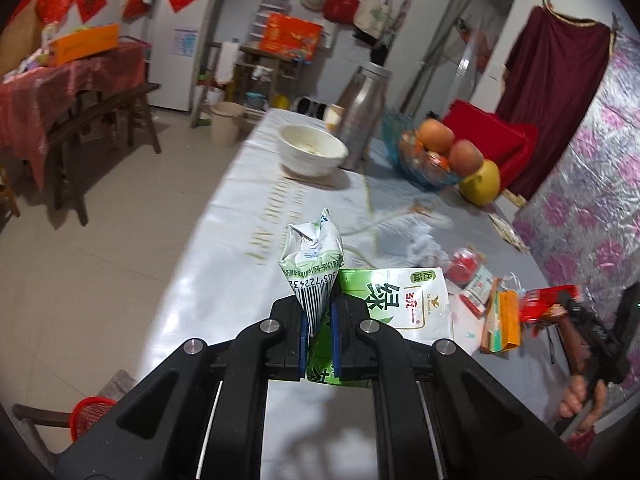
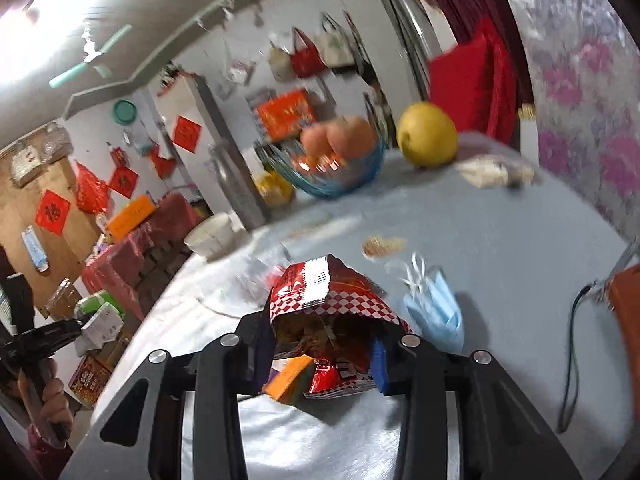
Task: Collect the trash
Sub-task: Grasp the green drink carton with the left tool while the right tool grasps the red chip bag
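1. The left gripper (image 1: 320, 332) has its jaws pinched almost together on a crumpled white-and-green drink carton (image 1: 314, 268), barcode side facing the camera, held up above the table (image 1: 224, 248).
2. A flattened green tea carton (image 1: 394, 304) lies on the table near its near edge, just behind and to the right of the held carton.
3. The right gripper (image 2: 320, 348) has its jaws partly closed around a torn red snack bag (image 2: 328, 300) with a red-and-white checked band; the blue pads press its sides and the bag's mouth gapes open.
4. An orange packet (image 2: 290, 378) sits just below the bag between the jaws; whether it is gripped cannot be told.
5. A crumpled blue face mask (image 2: 434, 308) lies on the table just right of the bag.
6. More wrappers (image 1: 480, 284) lie scattered toward the table's right edge, beside a floral-covered wall.
7. Toward the far end stand a white bowl (image 1: 314, 152), a metal flask (image 1: 364, 116), a blue glass fruit bowl (image 1: 424, 164) and a yellow pomelo (image 1: 480, 182).
8. The table's left edge borders open tiled floor (image 1: 100, 240); a red basket (image 1: 90, 414) sits below the near left corner.
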`<action>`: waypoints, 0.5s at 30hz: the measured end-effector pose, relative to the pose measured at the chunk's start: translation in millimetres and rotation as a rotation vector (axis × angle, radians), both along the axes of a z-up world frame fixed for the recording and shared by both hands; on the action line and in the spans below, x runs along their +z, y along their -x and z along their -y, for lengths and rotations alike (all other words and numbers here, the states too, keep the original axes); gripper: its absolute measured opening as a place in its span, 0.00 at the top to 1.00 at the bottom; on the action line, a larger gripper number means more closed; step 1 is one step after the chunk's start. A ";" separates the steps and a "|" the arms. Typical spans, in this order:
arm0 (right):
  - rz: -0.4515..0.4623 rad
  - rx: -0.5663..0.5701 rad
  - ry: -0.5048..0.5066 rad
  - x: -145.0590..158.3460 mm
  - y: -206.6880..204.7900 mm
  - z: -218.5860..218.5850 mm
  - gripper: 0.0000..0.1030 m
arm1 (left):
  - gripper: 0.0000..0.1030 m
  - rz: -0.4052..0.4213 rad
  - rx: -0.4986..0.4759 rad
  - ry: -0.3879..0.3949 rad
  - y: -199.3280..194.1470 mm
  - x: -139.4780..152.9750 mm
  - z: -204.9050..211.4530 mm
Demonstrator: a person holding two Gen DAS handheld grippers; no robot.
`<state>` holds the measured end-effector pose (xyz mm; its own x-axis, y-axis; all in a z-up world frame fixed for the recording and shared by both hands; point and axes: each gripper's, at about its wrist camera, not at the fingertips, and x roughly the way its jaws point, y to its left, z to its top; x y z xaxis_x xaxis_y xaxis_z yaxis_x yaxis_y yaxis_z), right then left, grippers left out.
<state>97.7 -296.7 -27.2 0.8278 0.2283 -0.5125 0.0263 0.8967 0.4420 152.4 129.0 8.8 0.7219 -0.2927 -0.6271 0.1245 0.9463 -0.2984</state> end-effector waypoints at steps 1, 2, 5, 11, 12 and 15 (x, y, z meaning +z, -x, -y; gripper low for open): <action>0.012 0.003 -0.001 5.0 2.3 -0.8 0.63 | 0.91 0.006 0.018 -0.005 4.5 2.3 -8.2; 0.026 0.007 -0.004 10.5 5.4 -1.6 0.62 | 0.90 0.010 0.028 -0.006 8.5 3.2 -14.1; 0.055 0.028 -0.025 22.6 11.3 -5.5 0.62 | 0.90 0.015 0.064 -0.005 22.0 6.6 -35.4; 0.076 0.110 -0.046 38.4 13.7 -29.1 0.62 | 0.90 -0.002 0.152 -0.048 54.0 6.2 -82.8; 0.077 0.122 -0.047 40.3 13.4 -33.4 0.62 | 0.90 -0.009 0.167 -0.059 59.6 5.0 -90.9; 0.081 0.170 -0.031 47.9 12.3 -56.6 0.61 | 0.90 -0.037 0.216 -0.087 77.7 -1.5 -119.2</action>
<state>85.5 -240.0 20.7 0.8139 0.3832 -0.4366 -0.1611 0.8710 0.4640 74.7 248.2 7.3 0.7381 -0.0775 -0.6703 -0.0933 0.9721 -0.2152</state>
